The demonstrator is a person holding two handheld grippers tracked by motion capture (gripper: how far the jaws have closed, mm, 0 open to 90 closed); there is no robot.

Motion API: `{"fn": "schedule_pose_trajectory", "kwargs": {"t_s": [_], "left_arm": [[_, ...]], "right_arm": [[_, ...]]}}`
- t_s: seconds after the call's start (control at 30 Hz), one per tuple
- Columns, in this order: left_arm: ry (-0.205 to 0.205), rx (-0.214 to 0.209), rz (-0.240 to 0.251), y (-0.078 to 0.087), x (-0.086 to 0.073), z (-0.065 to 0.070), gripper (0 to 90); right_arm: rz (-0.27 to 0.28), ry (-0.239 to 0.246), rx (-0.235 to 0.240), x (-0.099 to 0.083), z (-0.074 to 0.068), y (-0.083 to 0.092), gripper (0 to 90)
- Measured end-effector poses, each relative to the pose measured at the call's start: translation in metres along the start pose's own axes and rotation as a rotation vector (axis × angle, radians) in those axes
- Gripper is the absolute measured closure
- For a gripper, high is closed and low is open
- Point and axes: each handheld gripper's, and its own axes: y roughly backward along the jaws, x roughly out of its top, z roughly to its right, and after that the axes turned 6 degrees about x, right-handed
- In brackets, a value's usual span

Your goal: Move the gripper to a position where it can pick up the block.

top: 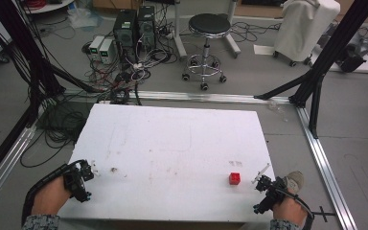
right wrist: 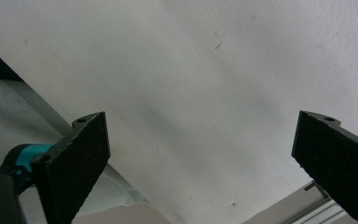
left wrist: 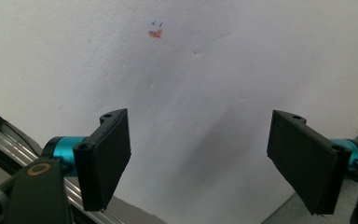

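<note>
High view: red cube (top: 235,178) on white table (top: 172,143), just left of right gripper (top: 263,181), jaws wide, empty. Left gripper (top: 88,170) likewise wide, far off. Best approached square, centred.

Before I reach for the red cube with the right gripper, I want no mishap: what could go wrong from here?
1. The red cube sits between the right gripper and the table's middle; the right gripper view frames bare table between its open jaws, so the approach needs re-aiming.
2. The cube looks small and light; a jaw tip might knock it away.
3. The gripper hovers at the table edge, where its trailing cable could snag.
</note>
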Motion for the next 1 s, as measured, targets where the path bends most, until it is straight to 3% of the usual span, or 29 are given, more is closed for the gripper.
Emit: {"fn": "schedule_pose_trajectory", "kwargs": {"t_s": [1.0], "left_arm": [[0.009, 0.022, 0.003, -0.0007, -0.002, -0.0013, 21.7]], "right_arm": [[0.012, 0.007, 0.003, -0.0004, 0.0002, -0.0045, 3.4]]}}
